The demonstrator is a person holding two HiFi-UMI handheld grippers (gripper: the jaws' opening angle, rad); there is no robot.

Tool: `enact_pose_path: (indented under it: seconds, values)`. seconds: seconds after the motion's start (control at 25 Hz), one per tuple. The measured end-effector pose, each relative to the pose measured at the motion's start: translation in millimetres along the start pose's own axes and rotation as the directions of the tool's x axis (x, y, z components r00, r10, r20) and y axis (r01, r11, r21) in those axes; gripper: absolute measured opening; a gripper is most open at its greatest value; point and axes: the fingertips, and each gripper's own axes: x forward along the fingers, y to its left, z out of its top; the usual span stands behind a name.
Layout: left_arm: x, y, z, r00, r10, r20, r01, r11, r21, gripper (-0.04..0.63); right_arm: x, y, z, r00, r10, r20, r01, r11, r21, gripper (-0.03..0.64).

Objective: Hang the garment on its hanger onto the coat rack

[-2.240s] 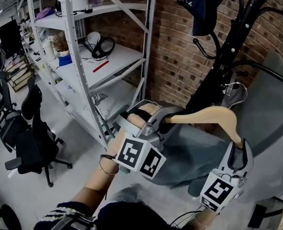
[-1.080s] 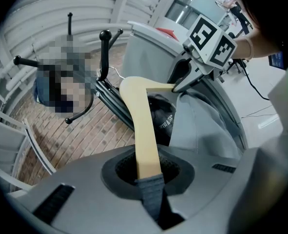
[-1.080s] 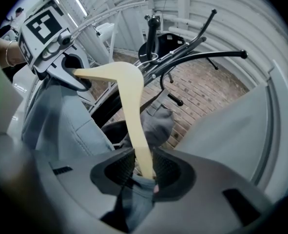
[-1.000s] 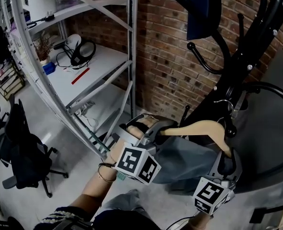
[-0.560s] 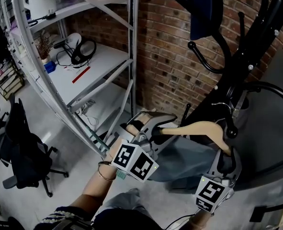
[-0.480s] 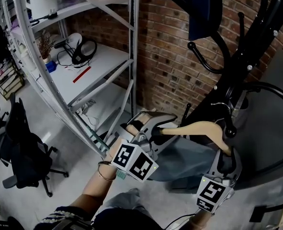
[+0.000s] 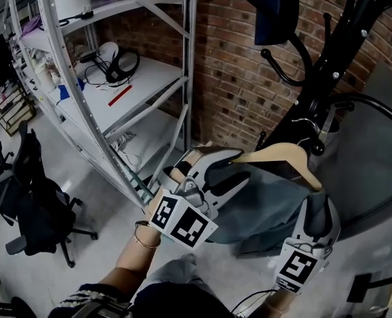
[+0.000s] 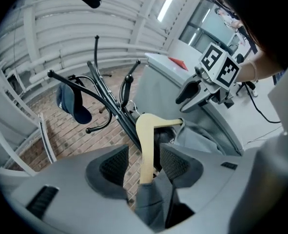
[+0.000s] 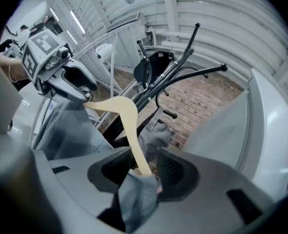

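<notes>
Nearest, the left gripper (image 7: 223, 167) and right gripper (image 7: 319, 207) stand wide, jaws just opened, each flanking an end of a pale wooden hanger (image 7: 282, 156) without pressing it. A grey garment (image 7: 262, 201) droops from it, its wire hook on a prong of the black coat rack (image 7: 328, 58). Beyond lie grey floor (image 7: 83, 177), metal shelving (image 7: 126, 88) and brick wall (image 7: 239, 65). A second ago the jaws sat closer on those ends.

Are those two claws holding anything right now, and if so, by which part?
Nothing is gripped. The left gripper and right gripper have just been opening, and the wooden hanger's two ends lie loose between their parted jaws.
</notes>
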Motion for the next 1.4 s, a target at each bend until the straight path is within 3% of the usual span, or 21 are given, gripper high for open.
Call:
enact_pose_path:
  seconds: [0.16,0.36,0.56,0.68,1.16,1.4]
  values:
    - [-23,-4,17,1.0,0.03,0.0,-0.03,1.0,0.008,0.189,-26,-3,11,0.999,0.009,0.042,-0.01,1.0,0.015,0.162]
    - [-55,-22,38,0.999,0.032,0.012,-0.032,0.998,-0.056,0.186,-62,-4,19,0.995,0.028,0.096,-0.036,0.996,0.083,0.08]
    - [-81,-37,56,0.997,0.078,-0.007,-0.079,0.994,-0.078,0.047,-91,-3,20,0.994,0.043,0.105,-0.054,0.994,0.1,0.048]
    - [-92,-45,66,0.996,0.089,-0.002,-0.088,0.991,-0.1,0.003,-104,-1,16,0.995,0.044,0.092,-0.052,0.995,0.085,0.044]
    - [-115,-53,76,0.992,0.127,-0.022,-0.129,0.969,-0.21,0.003,-130,8,15,0.997,0.063,0.054,-0.066,0.996,0.059,0.025]
    - [-118,-54,75,0.991,0.129,-0.024,-0.132,0.97,-0.203,0.003,-131,12,18,0.996,0.065,0.062,-0.069,0.996,0.063,0.024]
